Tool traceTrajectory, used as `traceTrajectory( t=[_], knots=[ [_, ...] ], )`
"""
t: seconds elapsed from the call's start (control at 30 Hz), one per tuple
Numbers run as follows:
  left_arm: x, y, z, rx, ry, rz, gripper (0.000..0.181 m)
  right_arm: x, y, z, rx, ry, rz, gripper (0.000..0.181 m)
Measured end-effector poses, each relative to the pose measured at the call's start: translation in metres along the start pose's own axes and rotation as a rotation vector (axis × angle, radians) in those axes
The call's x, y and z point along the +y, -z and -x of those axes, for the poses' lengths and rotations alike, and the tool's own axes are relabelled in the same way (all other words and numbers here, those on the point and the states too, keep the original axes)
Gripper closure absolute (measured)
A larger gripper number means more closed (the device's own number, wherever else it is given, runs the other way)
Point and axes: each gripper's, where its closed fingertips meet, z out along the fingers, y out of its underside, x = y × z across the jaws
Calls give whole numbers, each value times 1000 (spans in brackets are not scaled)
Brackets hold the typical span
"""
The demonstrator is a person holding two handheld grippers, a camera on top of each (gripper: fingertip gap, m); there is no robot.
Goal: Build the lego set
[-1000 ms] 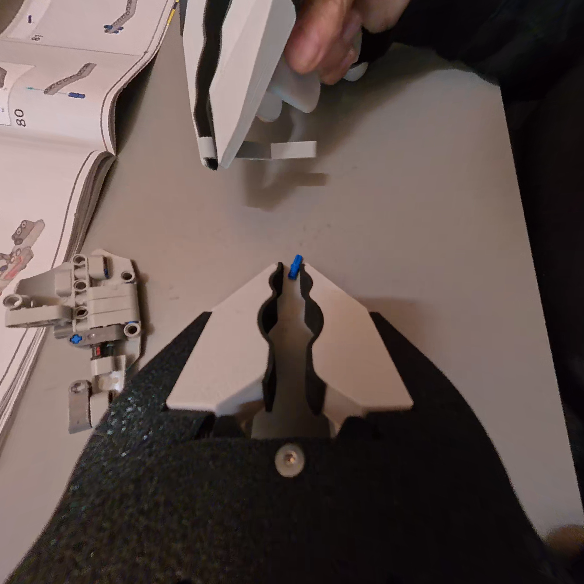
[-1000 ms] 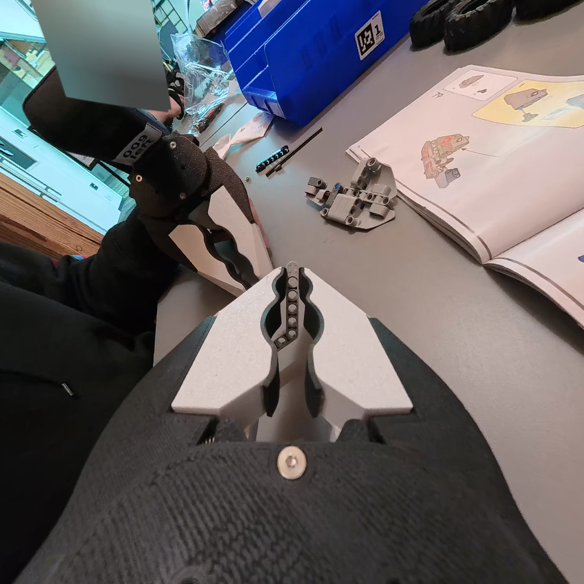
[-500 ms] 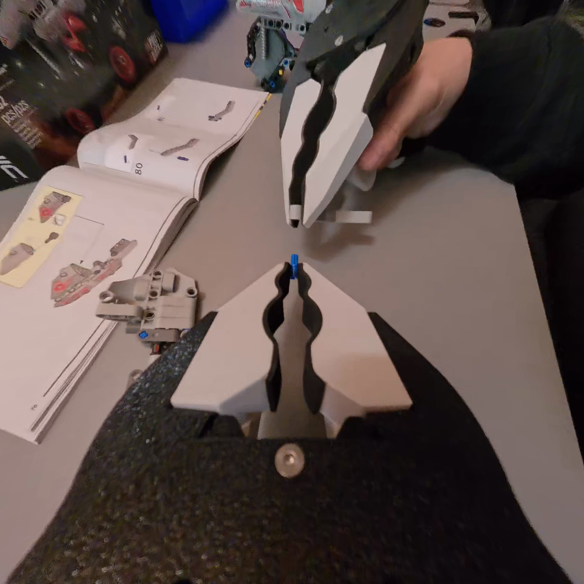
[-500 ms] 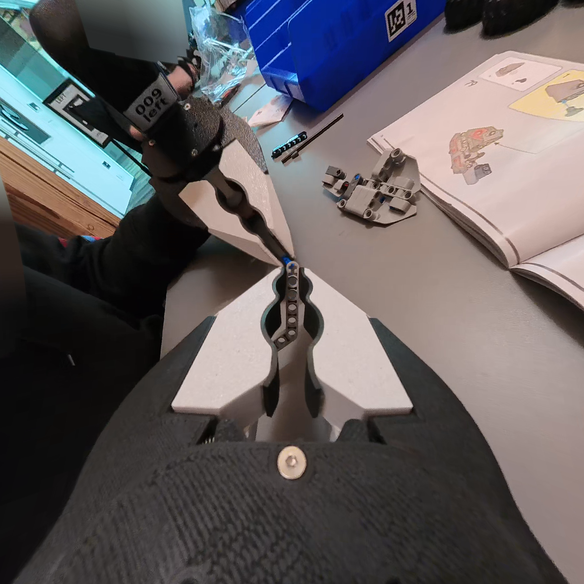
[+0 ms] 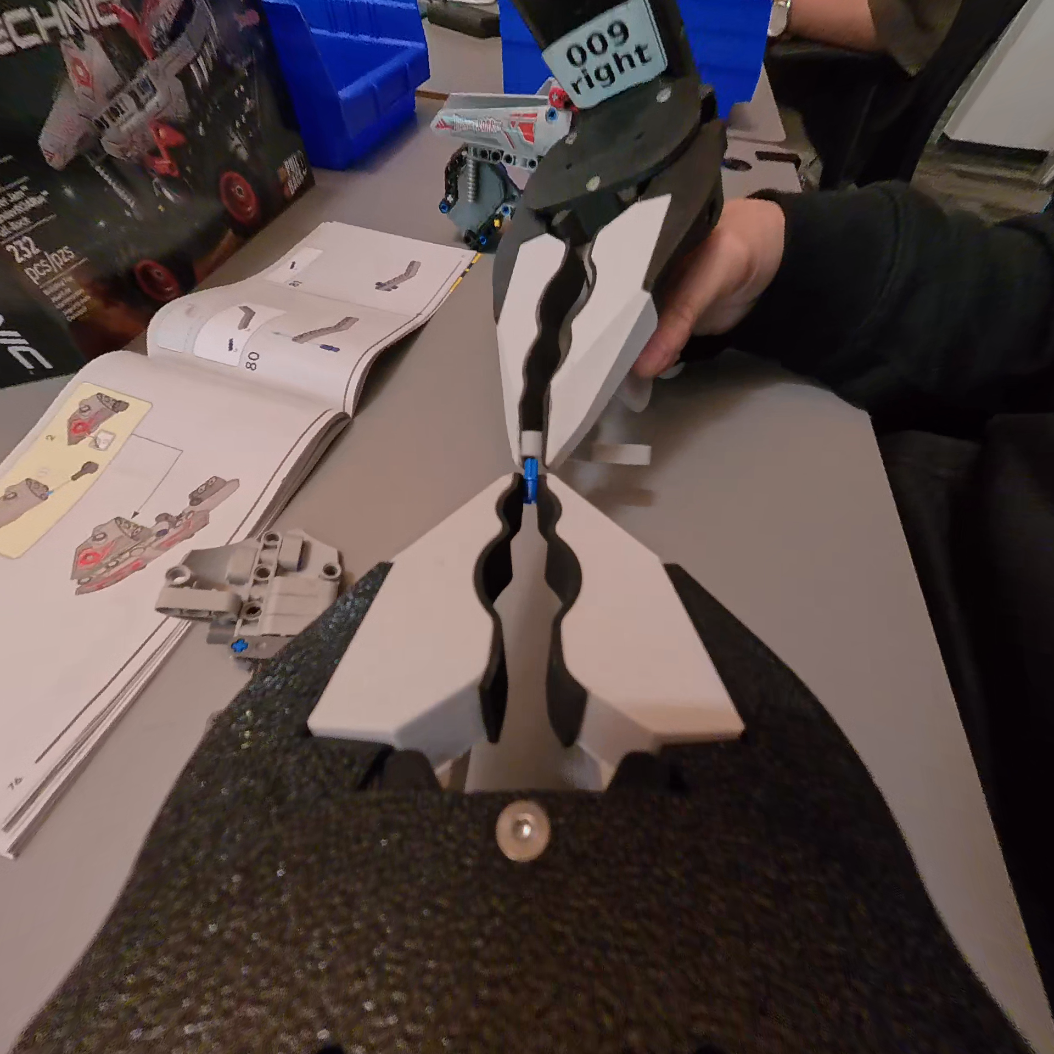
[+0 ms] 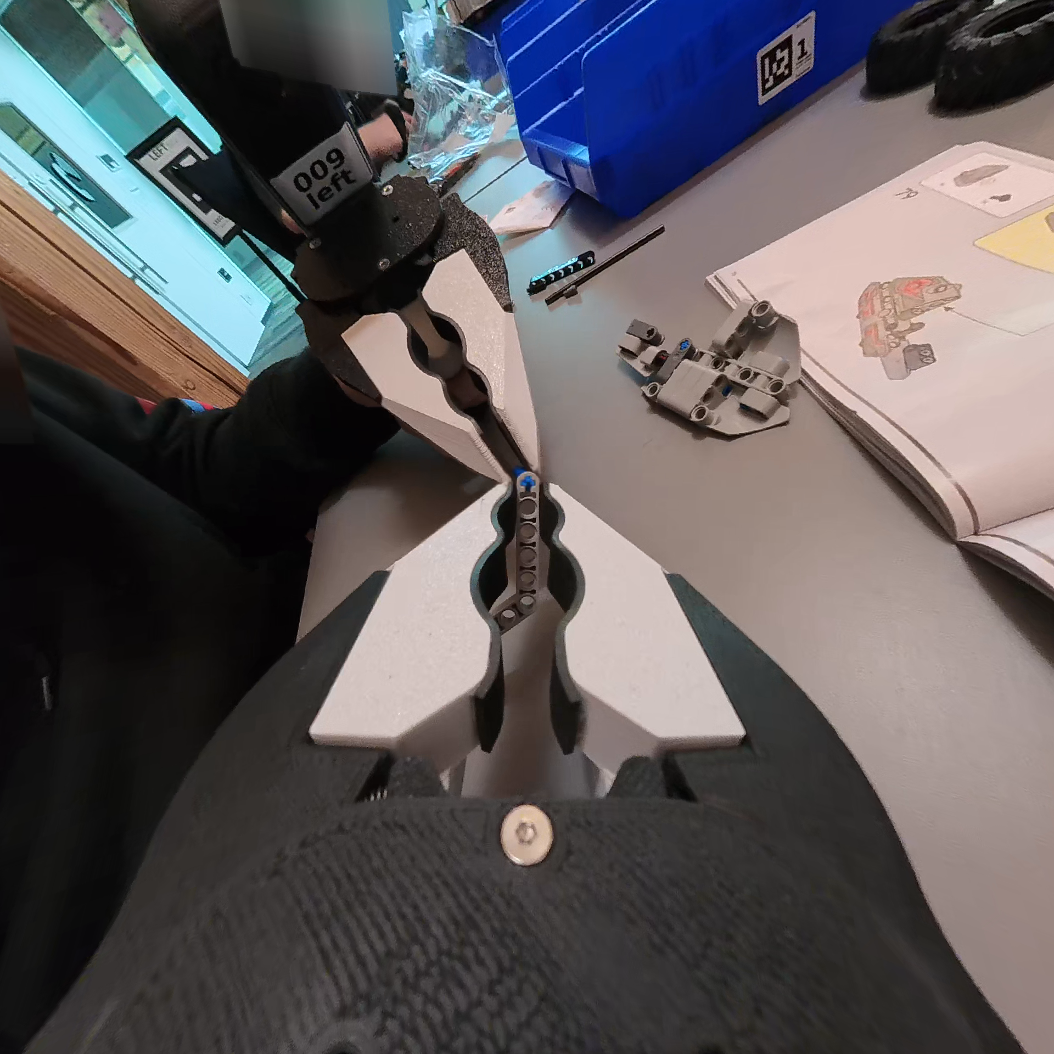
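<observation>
Above the grey worktop (image 5: 741,570), the left tool (image 5: 530,491) pinches a blue pin (image 5: 530,482) at its tips. The right tool (image 6: 527,496) clamps a grey bent liftarm (image 6: 526,547); the pin sits in the liftarm's end hole. A grey subassembly (image 6: 713,379) lies beside the open instruction booklet (image 6: 924,365).

Blue pin (image 5: 530,482), grey beam (image 6: 526,547), blue bins (image 6: 656,108) (b/w tag), black tyres (image 6: 964,57)

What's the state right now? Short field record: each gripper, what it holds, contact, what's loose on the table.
left gripper: shut on small blue plastic pin
right gripper: shut on grey angled lego beam with holes
contact: pin tip sits in the beam's end hole
table: grey lego sub-assembly beside open instruction booklet, untouched
</observation>
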Motion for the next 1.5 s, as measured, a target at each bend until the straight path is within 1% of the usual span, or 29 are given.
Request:
traceTrajectory(
  t=[0.17, 0.37, 0.5, 0.73, 0.8, 0.87, 0.97, 1.03, 1.13, 1.4, 1.43, 1.5],
  knots=[
    [-1, -1, -1, 8, 10, -8, 179, 4, -2, 0, 8, 10, 27, 175],
    [-16, 5, -5, 56, 46, -115, 180, -8, 2, 11, -93, -38, -70, 175],
    [-20, 5, -5, 31, 16, -130, 180, -11, 4, 13, -112, -50, -95, 175],
    [-25, 7, -7, 89, 120, -181, 180, -14, 6, 16, -138, -53, -118, 175],
    [-26, 7, -6, 72, 107, -191, 180, -17, 7, 17, -154, -72, -143, 175],
    [-28, 7, -5, 6, 3, -177, 180, -18, 7, 16, -162, -96, -152, 175],
    [-32, 7, -4, -95, -157, -163, 179, -24, 11, 17, -224, -185, -212, 175],
    [-33, 8, -4, -138, -246, -151, 180, -24, 11, 17, -222, -185, -215, 175],
    [-33, 7, -4, -230, -407, -94, 180, -24, 11, 16, -232, -212, -214, 175],
    [-31, 8, -1, -441, -784, 172, 180, -21, 9, 14, -233, -240, -191, 175],
    [-31, 8, -1, -453, -820, 202, 180, -20, 8, 15, -233, -239, -186, 175],
    [-34, 9, -5, -424, -788, 178, 181, -20, 9, 17, -248, -230, -185, 175]
  ],
)
